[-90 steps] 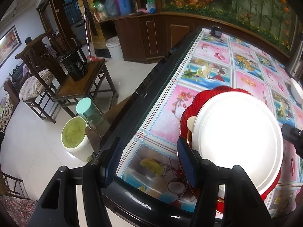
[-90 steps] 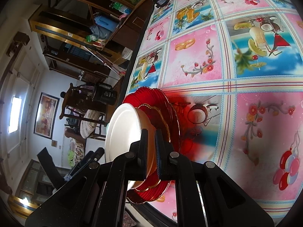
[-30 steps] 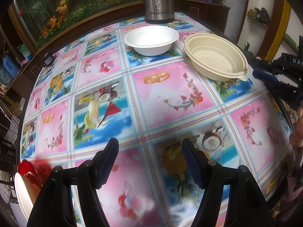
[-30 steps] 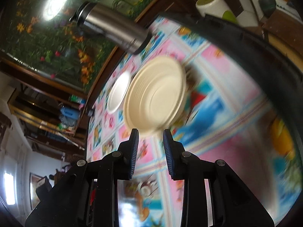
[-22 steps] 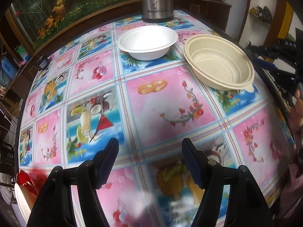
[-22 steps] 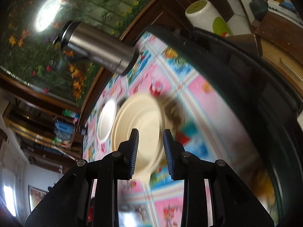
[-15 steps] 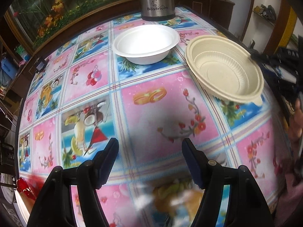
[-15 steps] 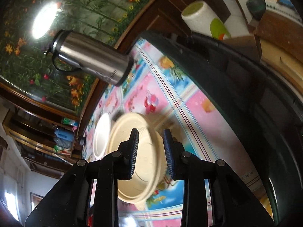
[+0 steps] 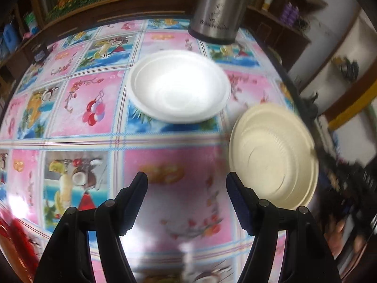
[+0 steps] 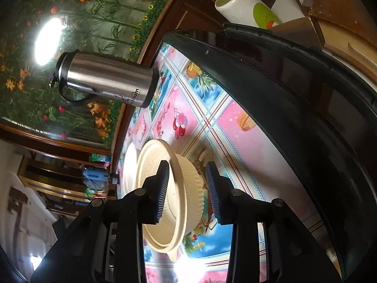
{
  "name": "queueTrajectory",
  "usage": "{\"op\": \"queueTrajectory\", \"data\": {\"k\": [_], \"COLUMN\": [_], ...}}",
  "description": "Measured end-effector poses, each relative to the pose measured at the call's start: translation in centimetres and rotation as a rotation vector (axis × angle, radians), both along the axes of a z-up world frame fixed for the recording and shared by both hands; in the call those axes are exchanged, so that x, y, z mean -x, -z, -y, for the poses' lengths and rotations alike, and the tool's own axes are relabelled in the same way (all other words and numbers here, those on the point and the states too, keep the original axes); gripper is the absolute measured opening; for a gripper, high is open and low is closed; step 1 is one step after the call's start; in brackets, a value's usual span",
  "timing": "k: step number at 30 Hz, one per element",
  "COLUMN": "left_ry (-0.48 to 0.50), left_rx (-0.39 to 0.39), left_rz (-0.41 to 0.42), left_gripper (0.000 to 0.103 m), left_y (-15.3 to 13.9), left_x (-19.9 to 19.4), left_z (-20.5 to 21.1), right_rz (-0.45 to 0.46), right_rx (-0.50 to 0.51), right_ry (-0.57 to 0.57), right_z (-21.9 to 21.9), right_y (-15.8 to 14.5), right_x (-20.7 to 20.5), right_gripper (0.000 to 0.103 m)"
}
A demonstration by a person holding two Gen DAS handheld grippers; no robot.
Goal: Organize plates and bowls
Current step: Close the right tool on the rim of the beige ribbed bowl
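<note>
A white bowl (image 9: 178, 86) sits on the flowered tablecloth (image 9: 82, 108) ahead of my left gripper (image 9: 186, 195), which is open and empty above the cloth. A cream ribbed bowl (image 9: 273, 158) lies to its right near the table edge. In the right wrist view my right gripper (image 10: 187, 188) is open, its fingers straddling the rim and wall of the cream bowl (image 10: 188, 188) without closing on it. The white bowl (image 10: 129, 167) shows edge-on behind it. A red plate stack (image 9: 14, 238) is blurred at the far left.
A steel thermos jug (image 9: 219, 11) stands at the far edge of the table, also in the right wrist view (image 10: 106, 80). The black table rim (image 10: 294, 94) curves on the right. A white and green stool (image 10: 245, 7) stands on the floor beyond.
Both grippers left the plate stack and swung to the bowls. The left moved closer to the white bowl. The right gripper opened wider and moved around the cream bowl's rim.
</note>
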State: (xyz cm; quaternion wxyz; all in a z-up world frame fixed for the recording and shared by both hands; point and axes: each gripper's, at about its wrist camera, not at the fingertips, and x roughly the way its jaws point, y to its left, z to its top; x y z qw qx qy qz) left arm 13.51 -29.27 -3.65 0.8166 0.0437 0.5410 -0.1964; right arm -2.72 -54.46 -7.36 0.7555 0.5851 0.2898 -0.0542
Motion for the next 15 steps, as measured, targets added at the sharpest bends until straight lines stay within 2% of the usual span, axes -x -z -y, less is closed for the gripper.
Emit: {"op": "queueTrajectory", "data": {"k": [9, 12, 15], "left_ry": [-0.087, -0.095, -0.087], "left_rx": [0.079, 0.139, 0.151], "left_rz": [-0.050, -0.067, -0.064], "left_gripper": [0.073, 0.073, 0.075], "left_y": [1.0, 0.4, -0.2], "left_x": [-1.6, -1.4, -1.1], "left_z": [0.6, 0.1, 0.2], "right_rz": [0.011, 0.009, 0.005], "right_rx": [-0.004, 0.001, 0.000], "right_ry": [-0.019, -0.029, -0.041], "right_z": [-0.4, -0.6, -0.9], "right_y": [-0.2, -0.3, -0.2], "right_x": [-0.4, -0.6, -0.9], "right_gripper": [0.032, 0.034, 0.034]}}
